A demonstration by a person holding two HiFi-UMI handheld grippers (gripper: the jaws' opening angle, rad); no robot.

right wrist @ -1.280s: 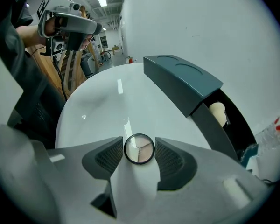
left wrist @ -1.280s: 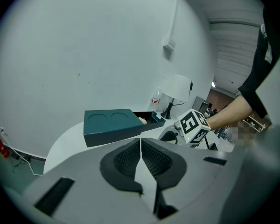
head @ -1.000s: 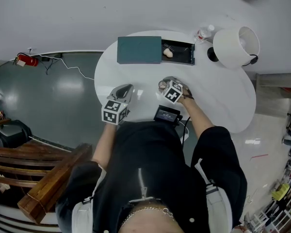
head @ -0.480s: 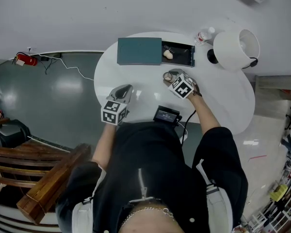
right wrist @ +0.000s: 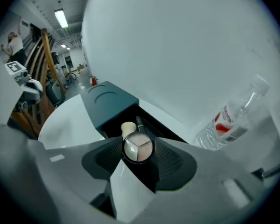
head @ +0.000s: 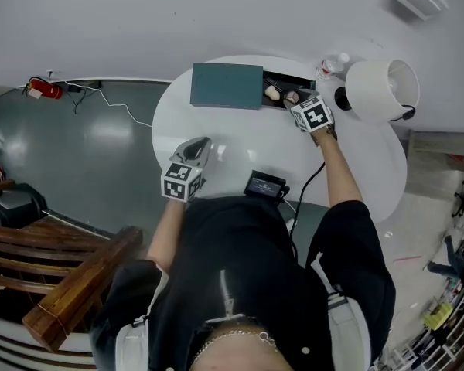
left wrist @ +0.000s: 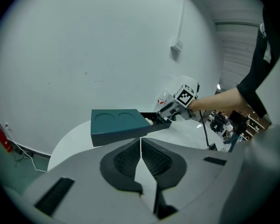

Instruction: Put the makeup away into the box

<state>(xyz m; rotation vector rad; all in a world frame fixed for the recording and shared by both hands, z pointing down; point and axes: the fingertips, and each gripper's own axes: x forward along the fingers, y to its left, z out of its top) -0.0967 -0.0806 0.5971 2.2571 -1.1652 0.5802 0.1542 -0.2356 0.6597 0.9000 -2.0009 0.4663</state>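
A dark teal box [head: 226, 86] with its black drawer [head: 277, 89] pulled out to the right stands at the far side of the round white table [head: 247, 141]. My right gripper [head: 294, 99] is shut on a round makeup compact [right wrist: 138, 149] and holds it over the open drawer [right wrist: 149, 125]. A beige sponge [right wrist: 127, 126] and a thin dark pencil [right wrist: 140, 122] lie inside the drawer. My left gripper [head: 197, 147] rests shut near the table's front left, away from the box [left wrist: 116, 125], with nothing between its jaws [left wrist: 141, 160].
A clear water bottle [head: 331, 59] with a red label [right wrist: 226, 120] and a white lamp [head: 379, 74] stand to the right of the drawer. A small black device [head: 265, 183] with a cable lies at the table's front edge.
My right gripper has carried the compact from the middle of the table up to the open drawer. The left gripper has stayed in place.
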